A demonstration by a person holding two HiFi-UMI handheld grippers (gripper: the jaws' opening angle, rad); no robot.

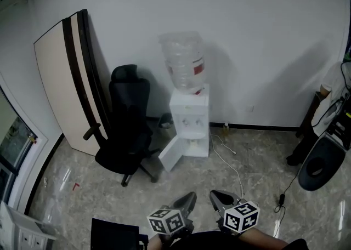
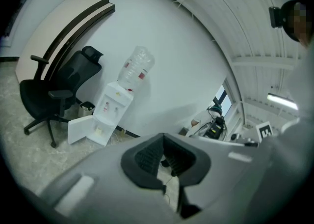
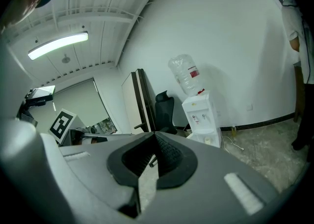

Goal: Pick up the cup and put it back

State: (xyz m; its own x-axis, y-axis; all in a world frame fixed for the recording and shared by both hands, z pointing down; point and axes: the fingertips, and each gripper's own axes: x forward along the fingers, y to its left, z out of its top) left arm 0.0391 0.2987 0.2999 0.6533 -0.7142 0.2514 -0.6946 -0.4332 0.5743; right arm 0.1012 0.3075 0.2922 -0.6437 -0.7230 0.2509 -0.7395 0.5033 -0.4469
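Both grippers hang low over the marble floor (image 1: 258, 155), side by side and well short of the far wall. The left gripper (image 1: 191, 194) has its claw pinched narrow, the tips meeting with nothing between them. The right gripper (image 1: 213, 193) is pressed fully together too, also empty.

Across the room, against the wall, stands the white water dispenser (image 1: 189, 113), with a clear bottle (image 1: 184, 62) upside down on top. Its lower door (image 1: 174, 154) swings open to the left. Inside that open lower compartment sits the cup (image 1: 193, 144), small and pale, near the front edge; it is too small to make out more. Neither gripper is anywhere near it.

Just left of the dispenser is a black office chair (image 1: 127, 134), and behind the chair a big pale board (image 1: 63, 79) leans on the wall. A white cable (image 1: 226, 162) trails over the floor from the dispenser's right side.
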